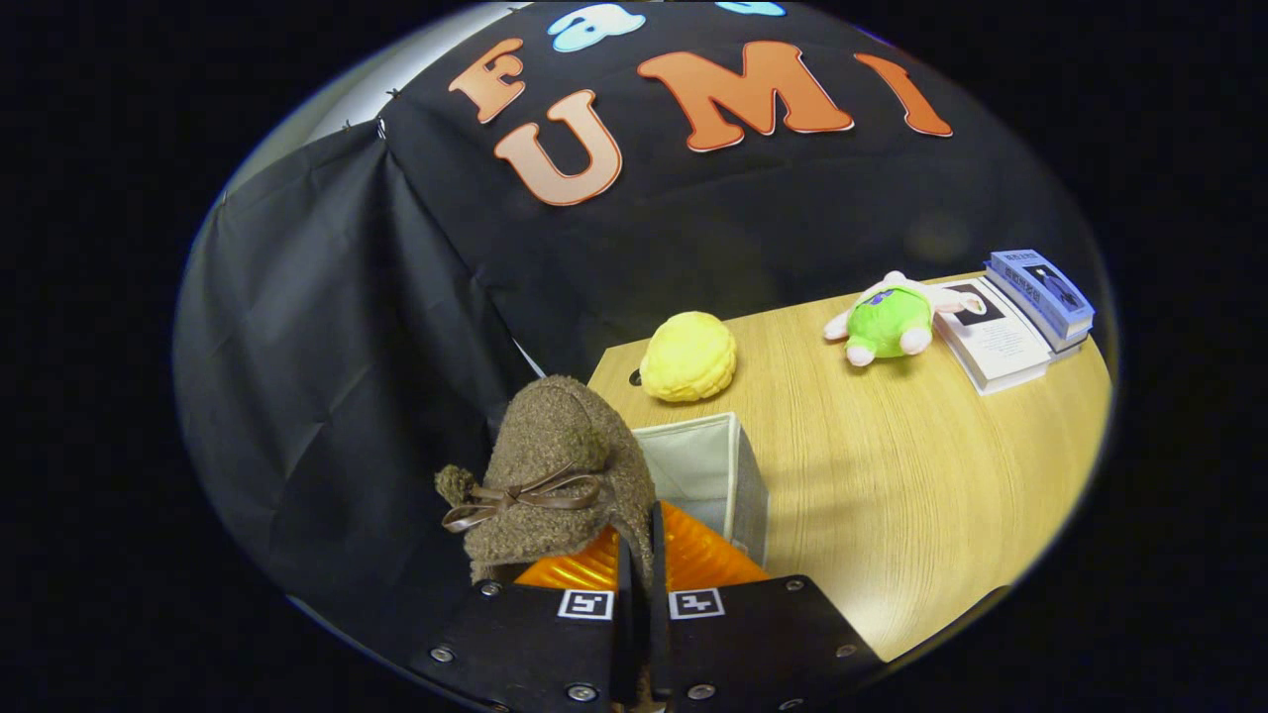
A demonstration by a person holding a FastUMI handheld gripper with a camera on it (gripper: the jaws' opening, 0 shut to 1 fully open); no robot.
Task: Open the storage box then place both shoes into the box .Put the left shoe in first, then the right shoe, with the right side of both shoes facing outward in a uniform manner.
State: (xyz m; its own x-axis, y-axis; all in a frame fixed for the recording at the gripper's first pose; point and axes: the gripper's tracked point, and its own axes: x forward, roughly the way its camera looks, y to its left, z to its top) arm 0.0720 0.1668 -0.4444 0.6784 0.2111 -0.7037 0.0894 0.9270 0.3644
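The wooden table (892,475) spreads toward two o'clock. The open storage box (713,475) sits just ahead of the fingers. The gripper (641,555) pinches the brown fuzzy shoe (555,465) (bow-tied), fingers nearly together, at eleven o'clock above the box.

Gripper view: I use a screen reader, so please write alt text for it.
The tool is shut on a fuzzy brown shoe with a bow, held above an open fabric storage box on a wooden table. Beyond lie a yellow plush, a green plush toy and stacked books.
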